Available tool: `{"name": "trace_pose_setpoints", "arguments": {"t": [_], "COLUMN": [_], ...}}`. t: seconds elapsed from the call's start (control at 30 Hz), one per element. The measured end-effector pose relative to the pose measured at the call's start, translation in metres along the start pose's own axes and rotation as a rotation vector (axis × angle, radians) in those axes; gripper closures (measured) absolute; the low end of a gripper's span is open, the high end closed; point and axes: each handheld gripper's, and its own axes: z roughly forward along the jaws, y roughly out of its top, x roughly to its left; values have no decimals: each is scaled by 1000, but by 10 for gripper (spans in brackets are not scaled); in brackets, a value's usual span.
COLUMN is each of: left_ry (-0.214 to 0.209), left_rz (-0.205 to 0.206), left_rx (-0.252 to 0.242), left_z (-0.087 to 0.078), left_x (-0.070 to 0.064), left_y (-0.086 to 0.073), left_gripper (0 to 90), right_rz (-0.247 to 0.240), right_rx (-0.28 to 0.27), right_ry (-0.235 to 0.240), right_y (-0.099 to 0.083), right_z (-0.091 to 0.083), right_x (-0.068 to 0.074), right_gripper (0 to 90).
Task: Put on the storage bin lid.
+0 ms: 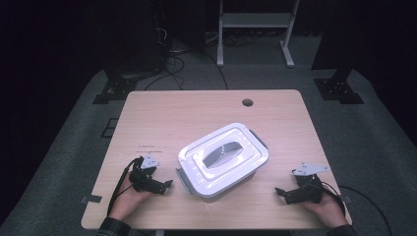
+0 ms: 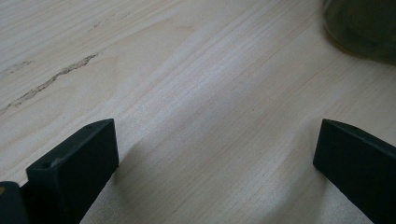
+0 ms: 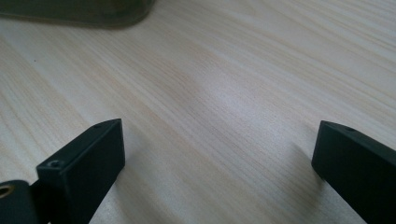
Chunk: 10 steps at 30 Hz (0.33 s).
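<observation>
A white plastic storage box (image 1: 223, 160) with a grey handle in its lid and grey side latches sits closed at the middle of the wooden table (image 1: 196, 110). My left gripper (image 1: 167, 184) rests on the table left of the box, open, with bare wood between its jaws. My right gripper (image 1: 280, 192) rests right of the box, also open over bare wood. In the left gripper view (image 2: 215, 149) a dark corner of the box (image 2: 362, 28) shows at the upper right. In the right gripper view (image 3: 217, 149) the box's base (image 3: 79, 11) runs along the top left.
A round cable hole (image 1: 247, 103) sits near the table's far edge. Cables trail from both grippers off the front edge. Beyond the table stand a white frame (image 1: 255, 22) and dark stands on grey carpet.
</observation>
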Motion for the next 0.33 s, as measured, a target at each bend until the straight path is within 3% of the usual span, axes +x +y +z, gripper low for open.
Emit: {"name": "trace_pose_setpoints", "arguments": {"t": [0.1,0.33], "left_ry": [-11,0], "left_rz": [-5,-17], "left_rx": [-32,-33], "left_z": [0,0], "left_x": [2,0], "left_y": [-4,-5], "left_gripper": [0,0], "right_rz": [0,0], "right_rx": [0,0], "right_ry": [0,0], "right_y": [0,0], "right_z": [0,0], "right_x": [0,0], "right_gripper": [16,16]}}
